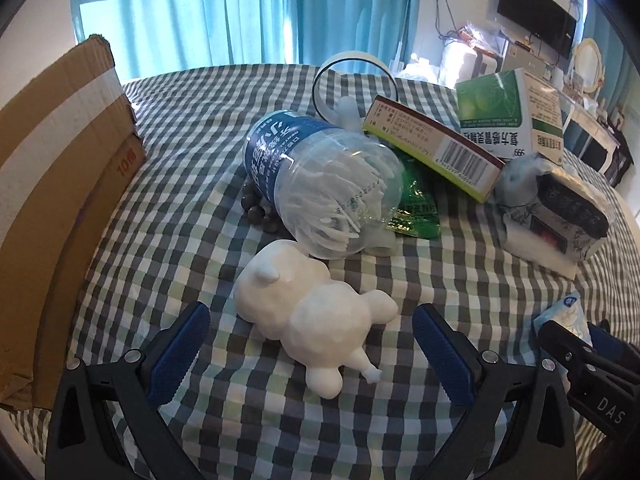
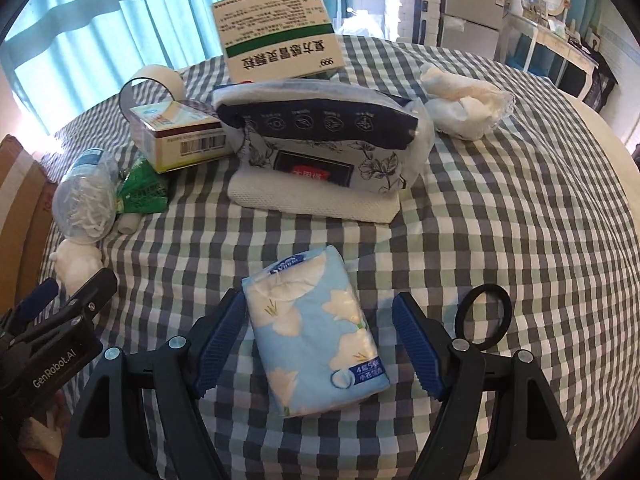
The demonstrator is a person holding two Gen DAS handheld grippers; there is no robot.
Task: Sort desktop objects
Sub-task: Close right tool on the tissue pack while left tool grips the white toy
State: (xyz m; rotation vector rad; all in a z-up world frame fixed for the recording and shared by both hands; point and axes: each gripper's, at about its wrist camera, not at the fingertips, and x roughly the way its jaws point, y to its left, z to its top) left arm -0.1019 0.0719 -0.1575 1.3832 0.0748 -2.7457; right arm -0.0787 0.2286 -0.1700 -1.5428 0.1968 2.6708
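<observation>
A white toy animal figure (image 1: 308, 312) lies on its side on the checked tablecloth, between the open jaws of my left gripper (image 1: 312, 350). A light blue tissue pack (image 2: 316, 332) with white flowers lies between the open jaws of my right gripper (image 2: 320, 342). Neither gripper holds anything. A clear jar of floss picks (image 1: 320, 184) lies on its side beyond the toy. Behind it sit a red-and-yellow medicine box (image 1: 436, 148), a green-and-white medicine box (image 1: 508, 112) and a green sachet (image 1: 416, 208).
A cardboard box (image 1: 60, 184) stands at the table's left edge. A floral tissue pack (image 2: 320, 148) rests on a white cloth (image 2: 316, 202). A tape roll (image 1: 352, 68), dark beads (image 1: 256, 208), crumpled white tissue (image 2: 464, 108) and a black ring (image 2: 484, 316) lie around.
</observation>
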